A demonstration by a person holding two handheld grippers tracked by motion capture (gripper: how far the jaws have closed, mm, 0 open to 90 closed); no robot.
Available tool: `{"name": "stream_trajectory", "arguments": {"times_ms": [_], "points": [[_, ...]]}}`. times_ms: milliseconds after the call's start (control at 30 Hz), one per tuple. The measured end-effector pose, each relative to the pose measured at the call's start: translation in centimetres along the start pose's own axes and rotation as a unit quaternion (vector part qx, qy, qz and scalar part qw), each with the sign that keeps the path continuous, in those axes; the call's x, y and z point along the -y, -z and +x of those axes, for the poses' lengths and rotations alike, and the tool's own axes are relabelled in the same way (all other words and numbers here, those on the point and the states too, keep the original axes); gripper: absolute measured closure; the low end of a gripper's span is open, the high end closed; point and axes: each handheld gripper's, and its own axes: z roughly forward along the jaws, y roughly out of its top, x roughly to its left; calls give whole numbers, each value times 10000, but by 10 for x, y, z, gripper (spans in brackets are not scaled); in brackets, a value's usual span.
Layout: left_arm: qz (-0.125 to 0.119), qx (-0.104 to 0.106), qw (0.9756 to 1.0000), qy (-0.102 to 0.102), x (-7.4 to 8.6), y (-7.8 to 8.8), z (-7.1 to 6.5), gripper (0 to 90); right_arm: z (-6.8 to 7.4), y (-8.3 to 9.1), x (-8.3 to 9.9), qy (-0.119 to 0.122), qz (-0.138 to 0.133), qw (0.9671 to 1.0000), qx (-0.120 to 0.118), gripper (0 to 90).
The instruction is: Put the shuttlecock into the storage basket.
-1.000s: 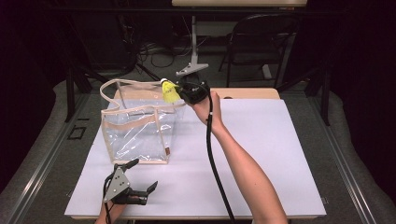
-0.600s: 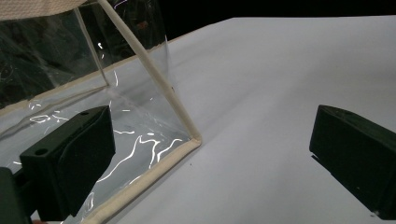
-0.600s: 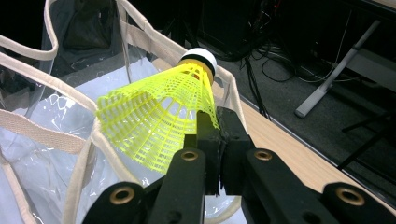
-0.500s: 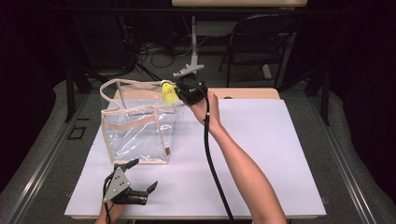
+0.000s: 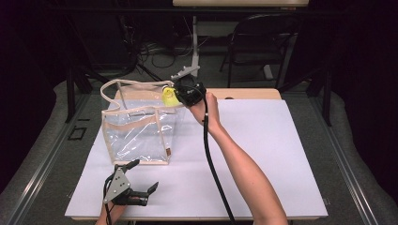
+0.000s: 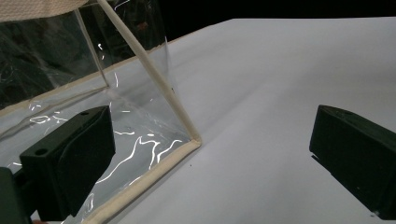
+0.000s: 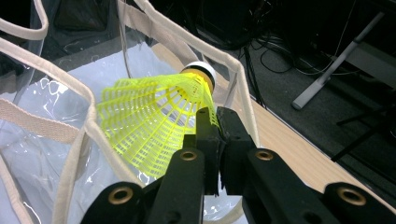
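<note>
One yellow shuttlecock (image 7: 154,123) is pinched at the edge of its skirt by the right gripper (image 7: 215,135), whose jaws are closed right down on the thin mesh; it hangs over the rim at the far right corner of the clear bag (image 5: 138,133), cork end pointing away from the gripper. To finish this well, I would carry it a little further over the bag's mouth so the whole skirt clears the hem, tip the cork downward, and only then part the jaws; letting go at the rim risks it catching on the cream binding and tumbling outside. The skirt is a springy plastic lattice, flared like a cone, with a rounded white-capped cork nose and an orange band; it is light and will likely bounce. Bag walls are glossy, creased transparent vinyl edged in woven beige tape, with looped strap handles (image 5: 124,86) that flop. Near the front edge of the matt white surface (image 5: 281,150), the left gripper (image 5: 139,193) rests beside the bag's near corner, its jaws standing wide apart and holding nothing
</note>
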Motion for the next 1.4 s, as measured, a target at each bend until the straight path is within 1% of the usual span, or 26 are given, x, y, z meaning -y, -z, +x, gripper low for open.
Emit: {"name": "stream_trajectory", "arguments": {"times_ms": [67, 467, 600, 667, 700, 733, 800, 833, 867, 1033, 1100, 1200, 1233, 1300, 1333, 1400], "points": [[1, 2, 10000, 4, 0, 0, 0, 2, 1, -1, 0, -10, 39, 10000, 2, 883], [-22, 11, 10000, 3, 0, 0, 1, 1, 3, -10, -2, 122, 208, 9997, 68, 883], [-27, 10, 10000, -1, 0, 1, 1, 1, 6, -13, -2, 210, 261, 9993, 146, 885], [-22, 12, 10000, 0, 0, 1, 1, 1, 7, -14, -2, 287, 313, 9989, 202, 885], [-28, 10, 10000, 2, 0, 1, 1, 1, 8, -15, -2, 288, 349, 9988, 209, 884], [-28, 12, 10000, 5, 0, 1, 0, 1, 8, -16, -2, 326, 347, 9987, 191, 884], [-22, 11, 10000, 6, 0, 1, 0, 1, 10, -18, -2, 314, 387, 9986, 194, 884], [-26, 10, 10000, 5, 0, 1, 0, 1, 10, -19, -2, 359, 388, 9984, 186, 884], [-24, 10, 10000, 3, 0, 1, 0, 1, 12, -19, -2, 334, 414, 9984, 184, 884], [-27, 14, 10000, 1, 0, 1, 1, 1, 13, -22, -2, 374, 476, 9980, 189, 879], [-30, 14, 10000, 7, 0, 2, 0, 1, 14, -23, -2, 358, 494, 9980, 190, 858], [-26, 15, 10000, 8, 0, 2, 1, 1, 14, -23, -1, 349, 495, 9980, 190, 838], [-34, 14, 10000, 15, 0, 1, 0, 1, 14, -22, -1, 360, 428, 9982, 194, 827], [-32, 14, 10000, 19, 0, 2, 0, 1, 13, -19, -1, 299, 308, 9989, 166, 802], [-30, 15, 10000, 14, 0, 2, 0, 1, 12, -18, -1, 331, 269, 9990, 157, 783], [-22, 17, 10000, 8, 0, 2, 0, 1, 12, -14, -1, 299, 188, 9993, 116, 731]]}}
